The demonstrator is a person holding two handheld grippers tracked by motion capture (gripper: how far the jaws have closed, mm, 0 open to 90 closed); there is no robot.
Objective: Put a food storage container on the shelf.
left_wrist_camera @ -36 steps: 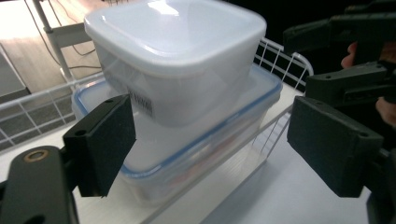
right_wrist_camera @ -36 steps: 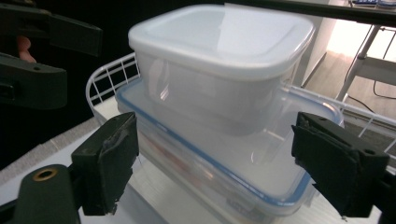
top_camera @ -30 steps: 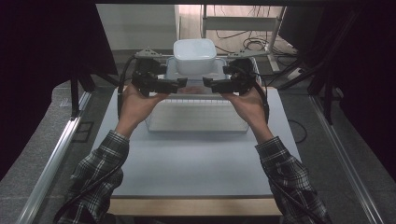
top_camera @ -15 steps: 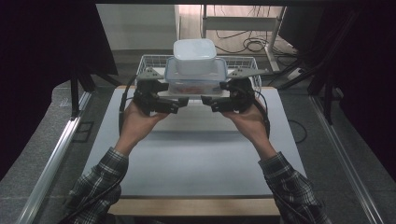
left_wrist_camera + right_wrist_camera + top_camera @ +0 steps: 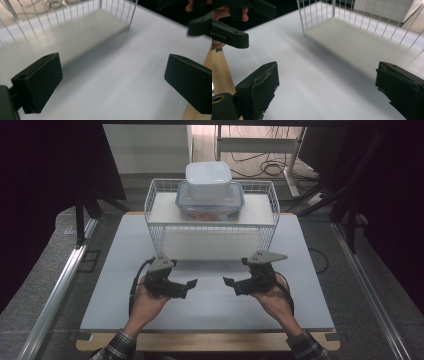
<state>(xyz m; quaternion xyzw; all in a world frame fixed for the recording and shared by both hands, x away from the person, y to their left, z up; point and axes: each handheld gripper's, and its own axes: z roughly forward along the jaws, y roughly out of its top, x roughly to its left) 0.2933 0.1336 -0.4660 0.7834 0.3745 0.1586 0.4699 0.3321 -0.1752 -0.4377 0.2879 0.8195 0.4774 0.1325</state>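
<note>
Left gripper [image 5: 191,283]: released; its jaws have just been opening and are seen wide apart in the left gripper view, with nothing between them. It is held low over the near left part of the bench [image 5: 210,307], pointed toward the right gripper.
Right gripper [image 5: 229,282]: released as well; its jaws have just been opening, and bare white bench surface is seen between them in the right gripper view. It is held low over the near right part, facing the left gripper across a gap.
Clear container [image 5: 210,204]: set on top of the wire rack, at the far middle of the bench, well apart from both grippers; something reddish is seen through its wall.
White container [image 5: 208,179]: stacked on the clear container's lid, upright.
Wire rack [image 5: 155,222]: standing on the far half of the bench, with a pale board [image 5: 162,210] laid on its top under the containers.
</note>
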